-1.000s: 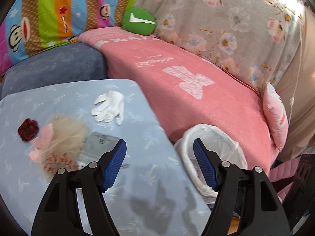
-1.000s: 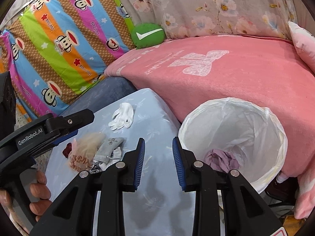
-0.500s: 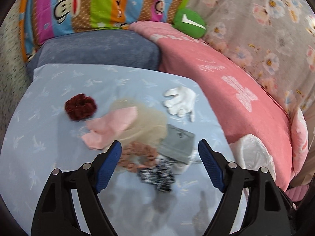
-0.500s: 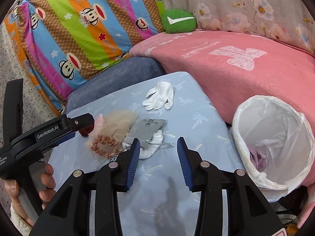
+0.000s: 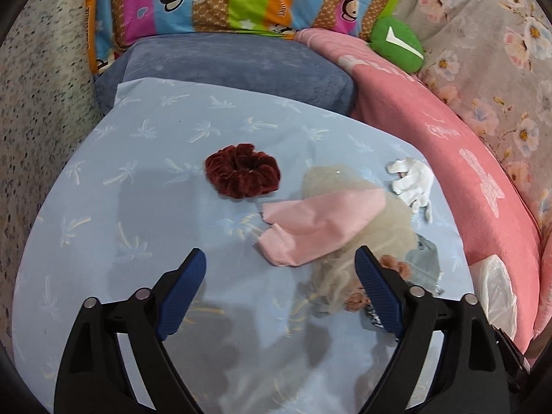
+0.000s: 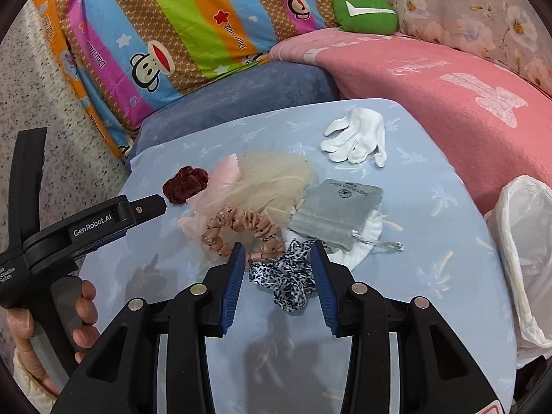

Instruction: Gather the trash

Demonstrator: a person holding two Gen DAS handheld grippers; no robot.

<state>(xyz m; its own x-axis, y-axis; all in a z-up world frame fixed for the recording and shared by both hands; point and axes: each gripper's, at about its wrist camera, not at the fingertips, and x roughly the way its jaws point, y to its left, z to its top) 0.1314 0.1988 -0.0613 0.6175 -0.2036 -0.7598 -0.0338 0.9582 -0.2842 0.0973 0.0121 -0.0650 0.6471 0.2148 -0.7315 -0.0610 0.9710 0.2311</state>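
A pile of trash lies on the blue-clothed table [image 5: 138, 207]: a dark red scrunchie [image 5: 241, 174], a pink cloth [image 5: 321, 227] over beige netting [image 6: 276, 179], a pink dotted scrunchie [image 6: 241, 227], a grey pouch [image 6: 338, 212], a leopard-print scrunchie [image 6: 286, 281] and a white glove [image 6: 358, 136]. My left gripper [image 5: 279, 276] is open and empty, hovering just short of the pink cloth. My right gripper [image 6: 277, 269] is open, its fingers either side of the leopard-print scrunchie. The white-lined trash bin [image 6: 528, 252] stands at the table's right edge.
A sofa with a pink blanket [image 6: 448, 69], a blue cushion [image 5: 224, 65], a striped monkey-print pillow [image 6: 172, 27] and a green cushion [image 6: 365, 12] wraps the table's far side. Speckled floor [image 5: 34, 103] lies to the left.
Both grippers swung left from the bin toward the pile and came closer. The right gripper's jaws widened and now straddle the leopard-print scrunchie.
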